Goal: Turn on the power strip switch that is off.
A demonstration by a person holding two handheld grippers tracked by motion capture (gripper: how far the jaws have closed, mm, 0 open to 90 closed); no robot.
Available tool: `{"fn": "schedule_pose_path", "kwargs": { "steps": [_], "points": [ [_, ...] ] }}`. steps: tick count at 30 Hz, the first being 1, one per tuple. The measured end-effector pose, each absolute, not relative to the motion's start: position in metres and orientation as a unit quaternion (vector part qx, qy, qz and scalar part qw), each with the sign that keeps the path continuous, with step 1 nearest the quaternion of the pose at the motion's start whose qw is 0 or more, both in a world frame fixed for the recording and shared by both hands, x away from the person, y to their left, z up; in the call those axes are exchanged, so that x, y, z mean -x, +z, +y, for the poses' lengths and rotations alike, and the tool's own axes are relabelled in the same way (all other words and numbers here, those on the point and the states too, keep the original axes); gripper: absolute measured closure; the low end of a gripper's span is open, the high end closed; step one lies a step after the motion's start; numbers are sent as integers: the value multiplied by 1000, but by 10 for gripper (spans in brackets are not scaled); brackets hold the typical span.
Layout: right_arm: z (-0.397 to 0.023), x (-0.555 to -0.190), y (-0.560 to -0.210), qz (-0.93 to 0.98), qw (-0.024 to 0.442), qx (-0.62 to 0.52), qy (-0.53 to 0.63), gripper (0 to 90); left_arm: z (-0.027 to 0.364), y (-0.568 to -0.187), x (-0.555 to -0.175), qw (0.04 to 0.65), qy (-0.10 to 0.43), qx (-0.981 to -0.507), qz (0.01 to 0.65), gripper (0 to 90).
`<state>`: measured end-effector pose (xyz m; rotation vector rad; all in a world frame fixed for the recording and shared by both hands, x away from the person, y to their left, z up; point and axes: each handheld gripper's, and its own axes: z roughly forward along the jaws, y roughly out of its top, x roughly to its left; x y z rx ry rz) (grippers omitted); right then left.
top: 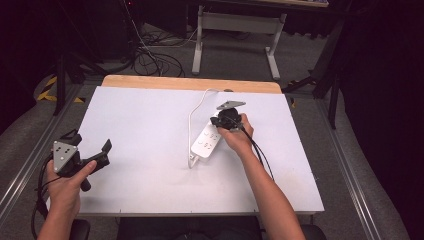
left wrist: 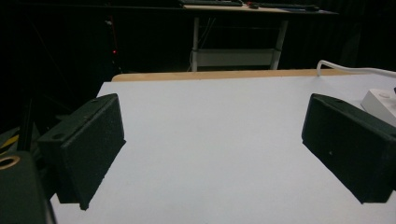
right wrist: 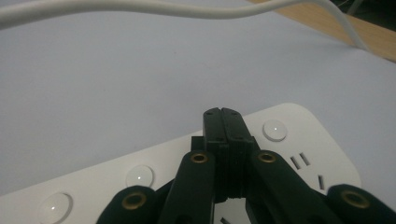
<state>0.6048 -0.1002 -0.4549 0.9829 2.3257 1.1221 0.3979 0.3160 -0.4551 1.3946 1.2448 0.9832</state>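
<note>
One white power strip (top: 206, 141) lies near the middle of the white surface (top: 150, 165). One white cable (top: 192, 120) runs from the strip toward the far wooden edge of the surface. In the right gripper view three round buttons (right wrist: 275, 129) are visible on the strip, with socket slots beside them. The right hand-held gripper (top: 219, 121) is over the far end of the strip, its two jaws clenched together with nothing between them. The left hand-held gripper (top: 102, 152) is well apart from the strip, at the left side of the surface, its jaws released and wide.
</note>
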Motion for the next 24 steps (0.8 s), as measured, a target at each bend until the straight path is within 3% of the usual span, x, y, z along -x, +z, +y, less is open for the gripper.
{"fn": "schedule_pose_path", "kwargs": {
  "steps": [14, 24],
  "points": [
    [-101, -611, -462, 822, 162, -379, 394, 900, 314, -455, -398, 493, 401, -576, 514, 65],
    [-90, -610, -457, 834, 176, -383, 357, 900, 315, -455, -399, 492, 399, -578, 514, 66]
  ]
}}
